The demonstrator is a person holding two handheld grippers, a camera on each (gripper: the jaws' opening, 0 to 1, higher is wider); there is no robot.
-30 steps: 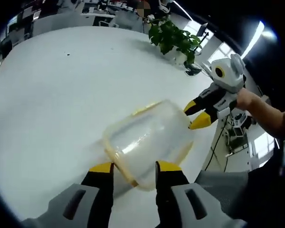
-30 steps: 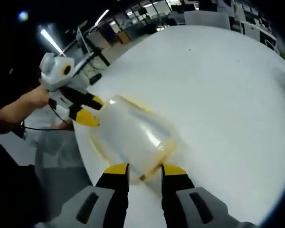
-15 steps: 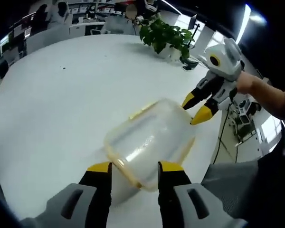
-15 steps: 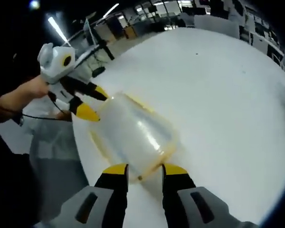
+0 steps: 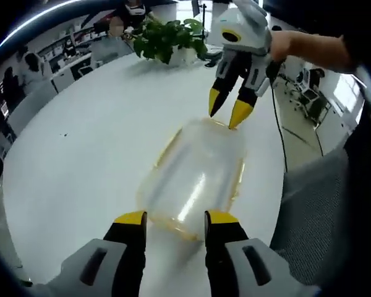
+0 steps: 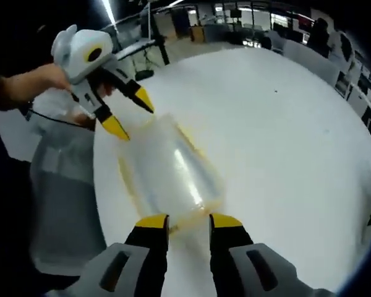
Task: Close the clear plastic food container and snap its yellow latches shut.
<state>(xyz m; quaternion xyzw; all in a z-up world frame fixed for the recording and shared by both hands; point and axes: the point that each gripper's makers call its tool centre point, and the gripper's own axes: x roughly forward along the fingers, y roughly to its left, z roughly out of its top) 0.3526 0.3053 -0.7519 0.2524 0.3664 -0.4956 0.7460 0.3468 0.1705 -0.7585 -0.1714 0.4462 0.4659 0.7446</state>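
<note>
Left gripper [image 5: 172, 218]: jaws spread, tips at the near short end of the container [image 5: 195, 179], one tip on each side of that end's rim; contact cannot be confirmed, nothing is pinched. Container lies on the white table [image 5: 80, 154], near the table's edge, dome side up, yellow rim around its base; its long axis runs straight away from the left gripper toward the right gripper [image 5: 227, 106]. In the left gripper view the right gripper comes down at the far short end, jaws apart, tips just at or above that end's rim; whether they touch is not resolved. A plant [image 5: 164, 37] stands well beyond on the table. In the right gripper view the same layout is mirrored: right gripper [image 6: 188, 221] spread, tips at the near end of the container [image 6: 170, 176], and the left gripper [image 6: 128, 111] open at the far end. Judgement: each gripper sits at one short end, so both are about equally near; the lid looks seated, and the latches cannot be told open from closed. The next press likely goes on an end, along the long axis.
</note>
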